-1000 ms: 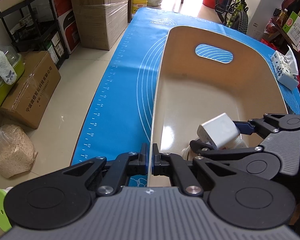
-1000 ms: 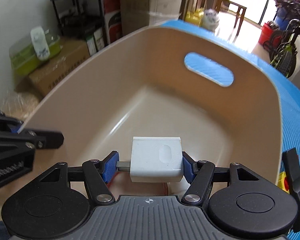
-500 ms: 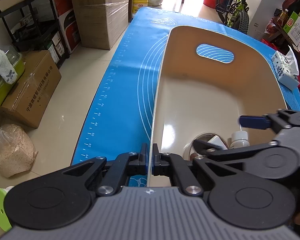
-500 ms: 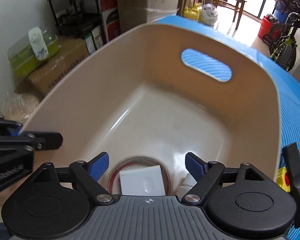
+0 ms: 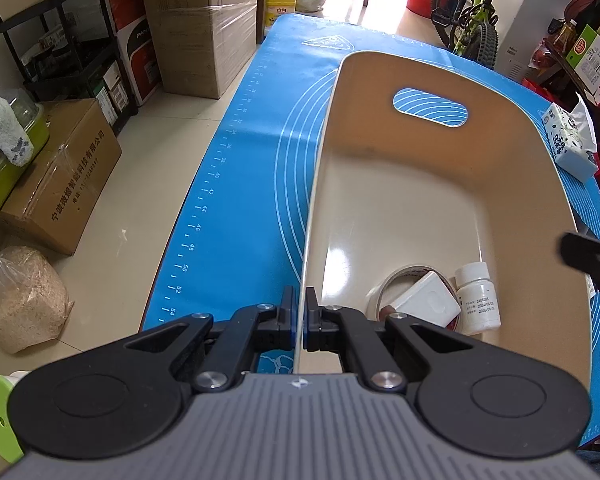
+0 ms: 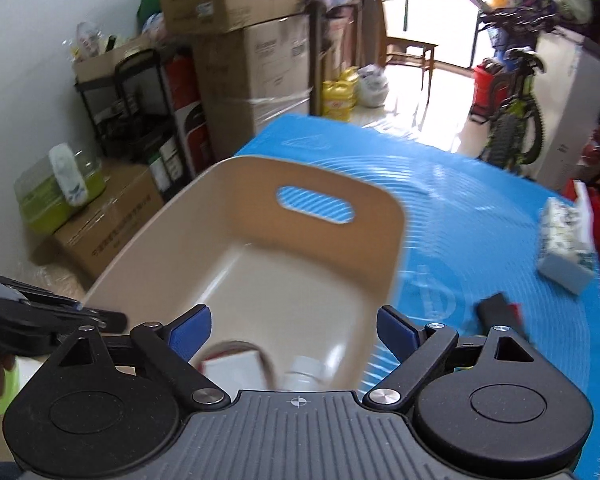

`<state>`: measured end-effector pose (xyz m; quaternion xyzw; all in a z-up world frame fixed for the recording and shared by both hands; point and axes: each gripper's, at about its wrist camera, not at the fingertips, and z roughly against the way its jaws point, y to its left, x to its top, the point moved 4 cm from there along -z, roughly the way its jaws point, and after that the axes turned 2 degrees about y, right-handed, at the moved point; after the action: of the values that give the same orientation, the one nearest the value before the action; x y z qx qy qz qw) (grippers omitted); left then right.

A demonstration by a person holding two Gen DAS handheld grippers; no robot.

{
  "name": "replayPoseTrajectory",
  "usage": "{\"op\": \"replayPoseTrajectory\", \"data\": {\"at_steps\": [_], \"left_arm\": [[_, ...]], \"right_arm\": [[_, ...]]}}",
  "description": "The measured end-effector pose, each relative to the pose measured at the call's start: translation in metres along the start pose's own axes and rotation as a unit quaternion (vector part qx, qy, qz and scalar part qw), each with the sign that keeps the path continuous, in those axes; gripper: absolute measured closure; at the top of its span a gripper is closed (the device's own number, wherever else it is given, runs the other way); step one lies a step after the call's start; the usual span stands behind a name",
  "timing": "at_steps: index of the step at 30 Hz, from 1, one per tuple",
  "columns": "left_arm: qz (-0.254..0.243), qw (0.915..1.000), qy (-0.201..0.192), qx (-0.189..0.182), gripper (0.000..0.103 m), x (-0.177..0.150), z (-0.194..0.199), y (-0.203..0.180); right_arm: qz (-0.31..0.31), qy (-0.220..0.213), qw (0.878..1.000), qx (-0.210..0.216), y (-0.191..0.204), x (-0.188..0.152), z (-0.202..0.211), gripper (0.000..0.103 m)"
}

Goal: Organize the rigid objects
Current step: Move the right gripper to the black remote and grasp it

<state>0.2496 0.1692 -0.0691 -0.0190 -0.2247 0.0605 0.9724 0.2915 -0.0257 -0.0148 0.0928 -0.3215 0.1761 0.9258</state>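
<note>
A beige bin [image 5: 432, 160] with a handle slot stands on the blue mat [image 5: 252, 200]. My left gripper [image 5: 299, 304] is shut on the bin's near left wall. Inside the bin's near end a white charger block [image 5: 424, 304] rests on a tape roll [image 5: 384, 284], beside a small white bottle [image 5: 478, 300]. In the blurred right wrist view, my right gripper [image 6: 294, 320] hovers above the bin [image 6: 204, 232], over the charger block [image 6: 236, 368] and bottle [image 6: 306, 372]. Its jaws are opening, with nothing between them.
A tissue pack [image 6: 566, 240] lies on the mat to the right of the bin. Closer in sits a small black and red object [image 6: 500, 308]. Cardboard boxes [image 5: 60, 176], a black shelf rack and a bicycle [image 5: 472, 24] stand on the floor around the table.
My right gripper let go of the white charger block, which now lies on the tape roll in the bin. The gripper rose and drew away to the right. The left gripper stayed put.
</note>
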Motion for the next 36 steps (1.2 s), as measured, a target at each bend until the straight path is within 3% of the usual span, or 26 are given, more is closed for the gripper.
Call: {"op": "replayPoseTrajectory", "data": {"at_steps": [13,21,36], "left_arm": [[-0.002,1.0000,0.000,0.003,0.099,0.000,0.000,0.000],[-0.004,1.0000,0.001,0.006,0.099,0.000,0.000,-0.001],[-0.007,0.9999,0.001,0.011,0.099,-0.001,0.001,-0.003]], "right_arm": [[-0.059,0.003,0.991,-0.121,-0.129,-0.049,0.010,0.012],[-0.029,0.015,0.994,-0.103,-0.180,-0.063,-0.019,0.013],[0.017,0.055,0.995,-0.086,-0.206,-0.068,-0.070,0.024]]}}
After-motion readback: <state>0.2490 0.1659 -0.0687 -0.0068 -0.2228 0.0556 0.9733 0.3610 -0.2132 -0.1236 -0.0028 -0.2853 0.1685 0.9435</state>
